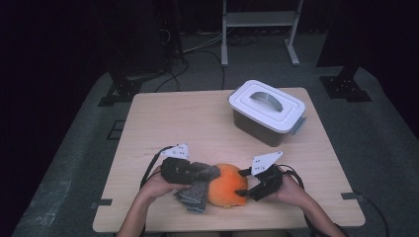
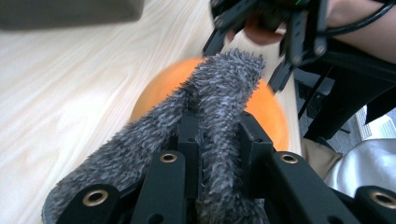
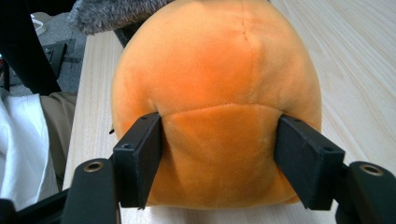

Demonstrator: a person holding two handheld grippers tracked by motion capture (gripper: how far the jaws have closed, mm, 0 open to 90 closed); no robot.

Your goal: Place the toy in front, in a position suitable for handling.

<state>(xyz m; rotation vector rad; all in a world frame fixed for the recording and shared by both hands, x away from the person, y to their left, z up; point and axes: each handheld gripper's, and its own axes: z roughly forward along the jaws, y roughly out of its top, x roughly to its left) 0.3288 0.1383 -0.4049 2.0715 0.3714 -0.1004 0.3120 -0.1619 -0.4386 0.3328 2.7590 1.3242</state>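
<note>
The plush (image 3: 217, 107) — an orange ball at the table's (image 1: 163, 118) six o'clock — is braced by the right gripper (image 1: 243, 183) while the left gripper (image 1: 210, 172), at its nine o'clock, pinches grey fleece (image 2: 219, 93) over it — likely wrapping.

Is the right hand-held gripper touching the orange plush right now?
Touching. In the right gripper view, the right hand-held gripper has both jaws pressed into the sides of the orange plush, denting the fabric where they meet it.
</note>
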